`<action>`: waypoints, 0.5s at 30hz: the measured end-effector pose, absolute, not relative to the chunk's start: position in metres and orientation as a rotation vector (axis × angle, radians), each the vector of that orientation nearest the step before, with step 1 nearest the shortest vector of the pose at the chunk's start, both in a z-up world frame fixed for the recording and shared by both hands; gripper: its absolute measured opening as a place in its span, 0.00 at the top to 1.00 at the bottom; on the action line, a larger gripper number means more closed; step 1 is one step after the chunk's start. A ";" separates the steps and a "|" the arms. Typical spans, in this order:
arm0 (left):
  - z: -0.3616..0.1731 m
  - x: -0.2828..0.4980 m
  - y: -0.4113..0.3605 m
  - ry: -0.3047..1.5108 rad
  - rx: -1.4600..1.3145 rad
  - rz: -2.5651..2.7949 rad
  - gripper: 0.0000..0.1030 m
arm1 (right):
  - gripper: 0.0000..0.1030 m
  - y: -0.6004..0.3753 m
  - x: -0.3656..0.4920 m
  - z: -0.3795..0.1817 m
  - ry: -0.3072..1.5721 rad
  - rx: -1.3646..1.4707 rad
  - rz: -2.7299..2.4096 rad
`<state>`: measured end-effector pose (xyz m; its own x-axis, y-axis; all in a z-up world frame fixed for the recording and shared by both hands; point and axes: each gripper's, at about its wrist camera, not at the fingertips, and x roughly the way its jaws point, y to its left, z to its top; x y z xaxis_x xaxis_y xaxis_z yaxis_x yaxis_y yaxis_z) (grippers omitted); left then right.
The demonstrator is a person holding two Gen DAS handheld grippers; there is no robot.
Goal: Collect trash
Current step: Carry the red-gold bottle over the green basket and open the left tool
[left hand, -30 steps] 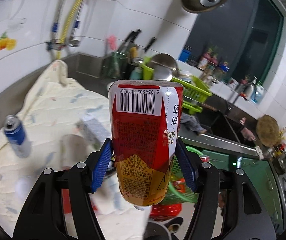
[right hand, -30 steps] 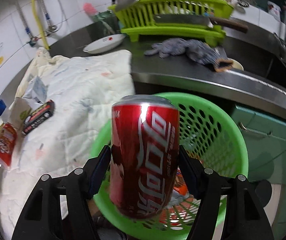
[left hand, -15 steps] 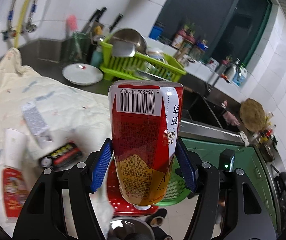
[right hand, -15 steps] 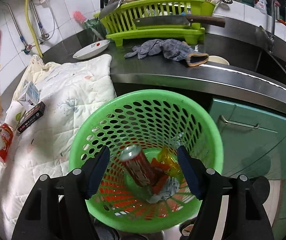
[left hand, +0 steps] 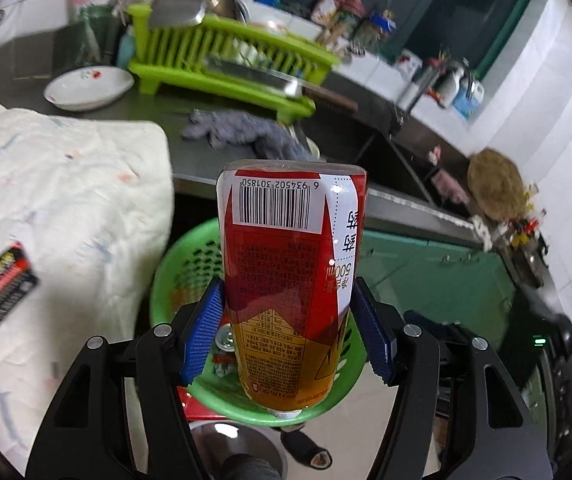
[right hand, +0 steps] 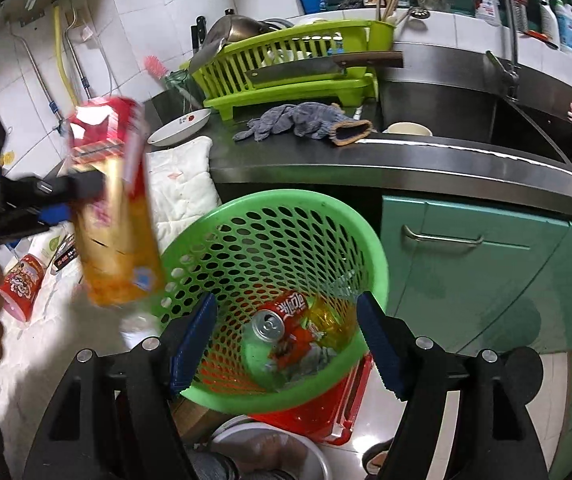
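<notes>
Along the back, a long stainless steel counter (right hand: 406,160), with a quilted cream cloth (left hand: 65,184) draped over its left part and carrying the remaining scraps.

Below the counter's front edge, on the floor side, a round green perforated plastic basket (right hand: 374,248), mouth up and unobstructed.

Clamped in the left gripper (left hand: 288,286), a red-and-yellow labelled plastic bottle (left hand: 290,272): blue pads pressing on both flanks of its lower half, long axis running along the fingers, base far from the camera, cap end near and tipped downward. In the left view, directly in line with the basket, whose rim shows on either side of the label. In the right view, hanging above the basket's left rim, at the edge of the mouth and not over its middle.

Poised over the basket mouth, the right gripper (right hand: 286,300): jaws spread and just now opening wider, nothing between the pads, only the basket's inside showing through the gap.

At the basket's bottom, among crumpled wrappers, a red aluminium cola can (right hand: 281,316) lying on its side, top toward the camera.

Judged from this: left hand the one carrying, and nearer to the drop. Probably calls for a short carry rightward over the mouth before letting go; released here, a risk of striking the near rim and tumbling outside.
</notes>
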<state>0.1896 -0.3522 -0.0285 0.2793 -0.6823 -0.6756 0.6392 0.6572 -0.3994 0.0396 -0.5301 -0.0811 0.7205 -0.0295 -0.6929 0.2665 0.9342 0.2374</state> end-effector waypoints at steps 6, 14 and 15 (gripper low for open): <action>-0.064 0.189 -0.383 1.019 -0.018 -0.887 0.39 | 0.32 -0.544 0.021 -0.089 0.757 0.364 -0.186; -0.092 0.188 -0.401 1.086 -0.004 -0.877 0.32 | 0.32 -0.550 0.011 -0.094 0.756 0.388 -0.194; -0.091 0.187 -0.401 1.084 -0.001 -0.875 0.29 | 0.32 -0.550 0.011 -0.094 0.756 0.389 -0.193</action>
